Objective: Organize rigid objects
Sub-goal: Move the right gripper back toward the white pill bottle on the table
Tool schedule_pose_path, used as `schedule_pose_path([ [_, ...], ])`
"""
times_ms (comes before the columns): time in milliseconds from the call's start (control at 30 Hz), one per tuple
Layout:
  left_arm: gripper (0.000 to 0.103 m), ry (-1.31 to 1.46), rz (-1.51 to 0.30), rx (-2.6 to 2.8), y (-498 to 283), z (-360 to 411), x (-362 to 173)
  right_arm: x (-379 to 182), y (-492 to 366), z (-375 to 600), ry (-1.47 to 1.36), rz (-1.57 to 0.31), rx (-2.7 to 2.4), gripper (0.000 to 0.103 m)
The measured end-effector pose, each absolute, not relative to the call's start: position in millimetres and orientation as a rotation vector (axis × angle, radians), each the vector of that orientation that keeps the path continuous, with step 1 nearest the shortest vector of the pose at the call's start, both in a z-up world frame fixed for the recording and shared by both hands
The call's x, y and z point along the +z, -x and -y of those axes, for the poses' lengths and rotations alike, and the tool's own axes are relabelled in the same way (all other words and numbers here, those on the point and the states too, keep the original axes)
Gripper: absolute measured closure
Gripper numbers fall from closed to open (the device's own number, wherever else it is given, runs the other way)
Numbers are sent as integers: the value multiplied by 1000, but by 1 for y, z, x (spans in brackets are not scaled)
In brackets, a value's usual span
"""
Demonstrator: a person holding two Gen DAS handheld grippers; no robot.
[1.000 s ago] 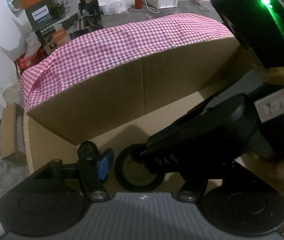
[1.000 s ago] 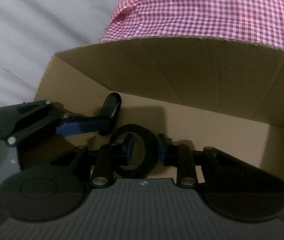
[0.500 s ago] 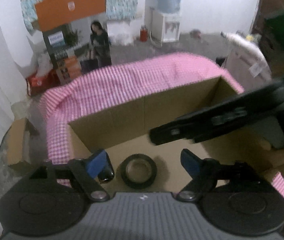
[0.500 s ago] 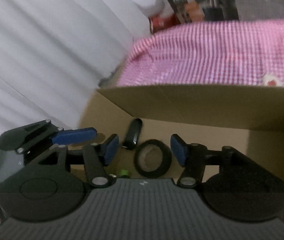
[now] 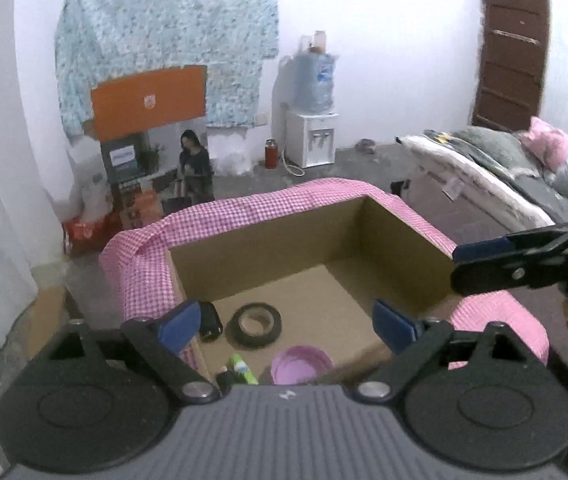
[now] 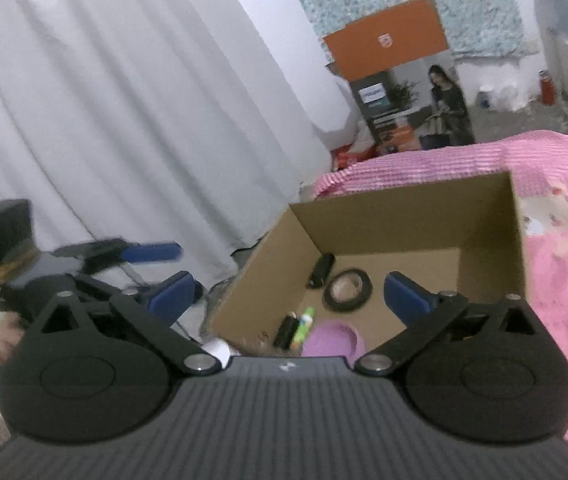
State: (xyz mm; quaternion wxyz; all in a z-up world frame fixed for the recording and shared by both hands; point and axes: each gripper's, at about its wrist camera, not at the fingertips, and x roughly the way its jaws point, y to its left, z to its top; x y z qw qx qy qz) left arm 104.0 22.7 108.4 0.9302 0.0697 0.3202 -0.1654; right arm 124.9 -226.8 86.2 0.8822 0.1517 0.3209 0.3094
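A: What's seen in the cardboard box (image 5: 307, 240)?

B: Box is open-topped, w/ pink checked cloth (image 5: 212, 216) draped around its outer walls. On the box floor a black tape roll (image 5: 256, 324) is laid flat, approx. mid-floor toward the left wall. Just beside it, nearer the left wall, a small black cylindrical item (image 5: 210, 320) is seen. At the near edge a purple lid (image 5: 301, 368) is laid, plus a green-and-white marker (image 5: 244, 368) and a black marker (image 5: 226, 378) side by side, close to the near-left corner.

A: Same from the right wrist view?

B: Yes: tape roll (image 6: 347, 290), black cylinder (image 6: 321, 270) toward the far-left corner, green marker (image 6: 303, 322) and black marker (image 6: 285, 330) touching or nearly so, purple lid (image 6: 331, 338) at the near wall. View is blurred, so finer detail can't be told.

A: Grippers?

B: Left gripper (image 5: 285, 322) is spread wide, nothing held, positioned above the box's near edge. Right gripper (image 6: 287, 296) is likewise spread wide, nothing held, also over the near edge. Box contents are framed between the blue pads (image 5: 393, 326) in each view. No item is touched by either gripper.
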Motion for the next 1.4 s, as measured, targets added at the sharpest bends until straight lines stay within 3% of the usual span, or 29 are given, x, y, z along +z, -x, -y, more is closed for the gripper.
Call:
schedule_pose_path([
  [333, 7, 40, -727, -294, -50, -35, 58, 46, -56, 188, 2, -649, 404, 1],
  [533, 0, 42, -724, -229, -33, -45, 41, 38, -49, 172, 164, -575, 284, 1],
  [800, 0, 116, -742, -258, -27, -47, 29, 44, -34, 186, 72, -500, 347, 1],
  [1400, 0, 183, -721, -280, -15, -57, 17, 31, -29, 185, -139, -548, 524, 1],
])
